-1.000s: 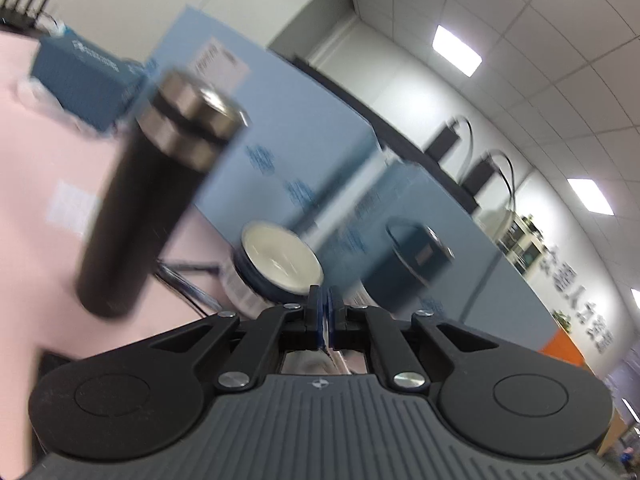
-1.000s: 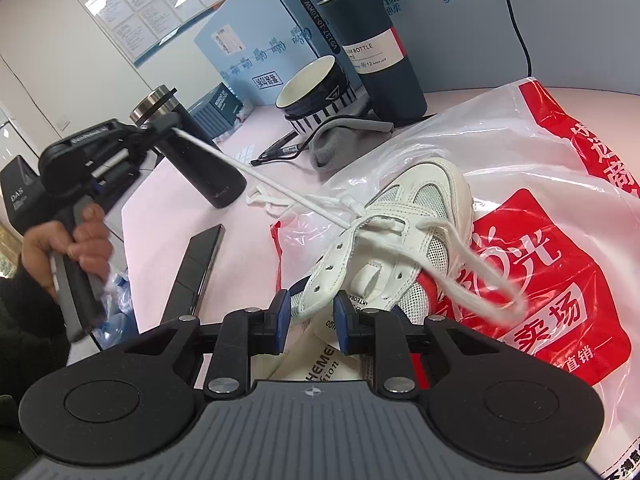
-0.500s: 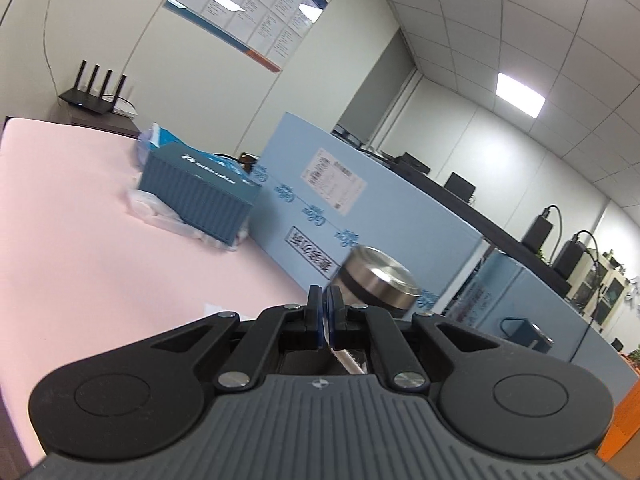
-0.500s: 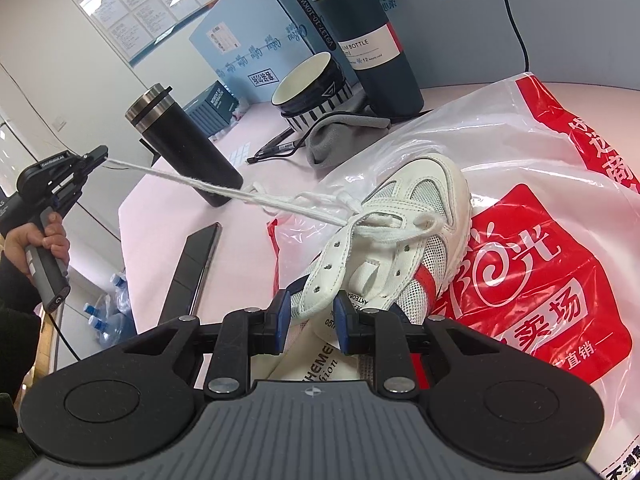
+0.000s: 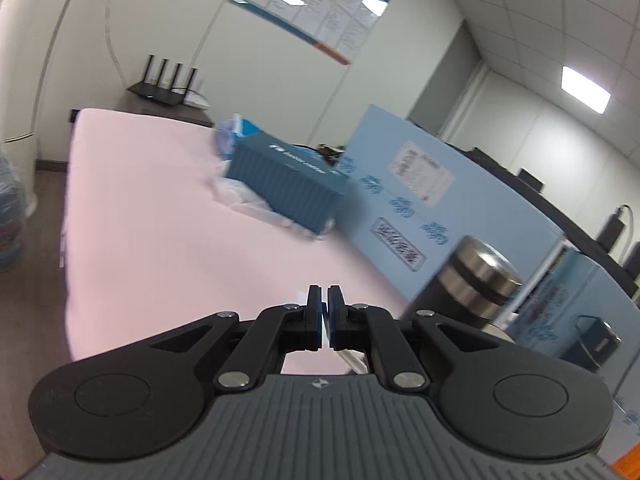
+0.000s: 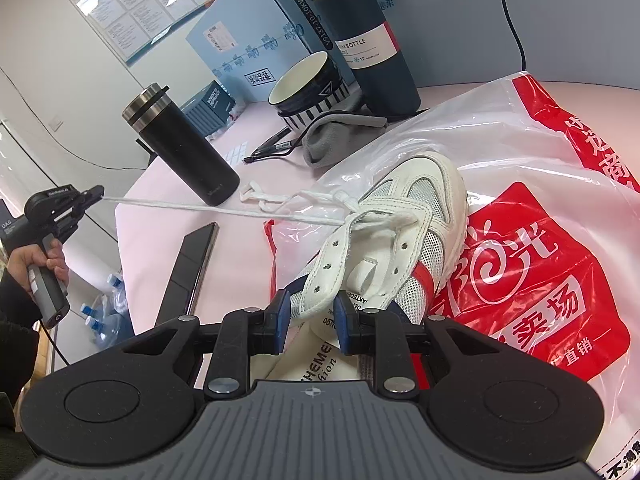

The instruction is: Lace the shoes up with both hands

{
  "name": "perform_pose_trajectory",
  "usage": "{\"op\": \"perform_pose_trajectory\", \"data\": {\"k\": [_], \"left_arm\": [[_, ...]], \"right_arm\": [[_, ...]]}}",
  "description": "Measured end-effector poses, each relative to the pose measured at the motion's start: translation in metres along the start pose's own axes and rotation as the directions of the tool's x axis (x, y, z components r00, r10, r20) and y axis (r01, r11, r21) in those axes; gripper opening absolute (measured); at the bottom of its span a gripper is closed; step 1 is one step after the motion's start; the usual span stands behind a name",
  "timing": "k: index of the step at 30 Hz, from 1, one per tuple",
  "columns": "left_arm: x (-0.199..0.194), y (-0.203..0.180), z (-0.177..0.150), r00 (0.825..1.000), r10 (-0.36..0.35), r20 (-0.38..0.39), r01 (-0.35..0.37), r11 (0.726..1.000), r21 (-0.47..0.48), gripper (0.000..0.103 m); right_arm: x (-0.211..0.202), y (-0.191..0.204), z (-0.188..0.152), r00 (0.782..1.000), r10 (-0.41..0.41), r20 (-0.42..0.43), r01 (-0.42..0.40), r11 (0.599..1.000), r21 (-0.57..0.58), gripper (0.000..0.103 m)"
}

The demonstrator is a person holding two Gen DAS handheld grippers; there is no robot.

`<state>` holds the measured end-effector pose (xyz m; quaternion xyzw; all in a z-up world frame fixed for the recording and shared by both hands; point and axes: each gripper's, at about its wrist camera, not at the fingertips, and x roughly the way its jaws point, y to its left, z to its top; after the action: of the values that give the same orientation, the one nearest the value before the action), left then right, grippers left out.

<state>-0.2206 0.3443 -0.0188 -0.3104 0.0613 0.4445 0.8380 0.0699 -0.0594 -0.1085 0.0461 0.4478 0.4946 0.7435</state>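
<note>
White sneaker (image 6: 404, 236) lies on a red-and-white plastic bag (image 6: 532, 248) spread over the right part of the pink table (image 6: 248, 276), its heel end nearest the right wrist camera and its toe pointing away toward the far edge. Nearest of all, the right gripper (image 6: 310, 318) has its blue-padded jaws part-way apart and pressed on the sneaker's left collar and eyelet flap, holding the shoe at the heel. Just left of the sneaker a dark phone (image 6: 188, 276) lies flat near the table's left edge. A white shoelace (image 6: 224, 210) comes out of the lower eyelets and runs taut leftward, past the table's left edge, to the left gripper (image 6: 90, 196), which a hand (image 6: 38, 260) holds by its handle out beyond that edge; its jaws are closed to a thin slit and pinch the lace end. In the left wrist view those jaws (image 5: 324, 312) stand nearly together over the pink surface. More slack lace lies looped on the table beside the bag. Behind the lace stands a black steel-topped flask (image 6: 180, 148), upright. Farther back lie a black pen (image 6: 276, 146) and a crumpled grey cloth (image 6: 340, 136), then a striped dark bowl (image 6: 312, 92) and a tall navy vacuum bottle (image 6: 360, 40). Along the far edge stand pale blue cartons (image 6: 248, 40) and a small teal box (image 6: 210, 110).
</note>
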Motion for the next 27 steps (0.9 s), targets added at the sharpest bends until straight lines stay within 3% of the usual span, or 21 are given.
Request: {"op": "perform_pose_trajectory", "data": {"k": [15, 20, 22, 24, 26, 27], "left_arm": [[0.002, 0.022, -0.01, 0.989, 0.142, -0.044, -0.142, 0.99, -0.006, 0.003], [-0.001, 0.032, -0.01, 0.99, 0.126, -0.059, -0.129, 0.991, -0.048, 0.011], [-0.001, 0.026, -0.015, 0.993, 0.087, -0.075, -0.09, 0.996, -0.026, 0.016], [0.002, 0.012, -0.024, 0.993, 0.006, -0.117, -0.003, 1.0, 0.024, 0.019], [0.009, -0.013, -0.039, 0.981, -0.078, -0.176, 0.102, 0.986, 0.132, 0.021], [0.014, -0.029, -0.048, 0.972, -0.111, -0.207, 0.155, 0.965, 0.21, 0.021]], "right_arm": [[0.0, -0.002, -0.001, 1.0, -0.009, -0.002, 0.009, 1.0, 0.011, 0.026], [0.0, -0.002, -0.002, 1.0, -0.002, 0.007, 0.002, 1.0, 0.017, 0.029], [0.0, -0.002, -0.002, 1.0, 0.002, 0.011, -0.002, 1.0, 0.017, 0.029], [0.0, -0.001, -0.003, 1.0, 0.005, 0.012, -0.005, 1.0, 0.016, 0.032], [0.0, -0.001, -0.003, 1.0, 0.003, 0.012, -0.003, 1.0, 0.014, 0.032], [0.0, -0.001, -0.003, 1.0, 0.003, 0.012, -0.003, 1.0, 0.013, 0.032]]}}
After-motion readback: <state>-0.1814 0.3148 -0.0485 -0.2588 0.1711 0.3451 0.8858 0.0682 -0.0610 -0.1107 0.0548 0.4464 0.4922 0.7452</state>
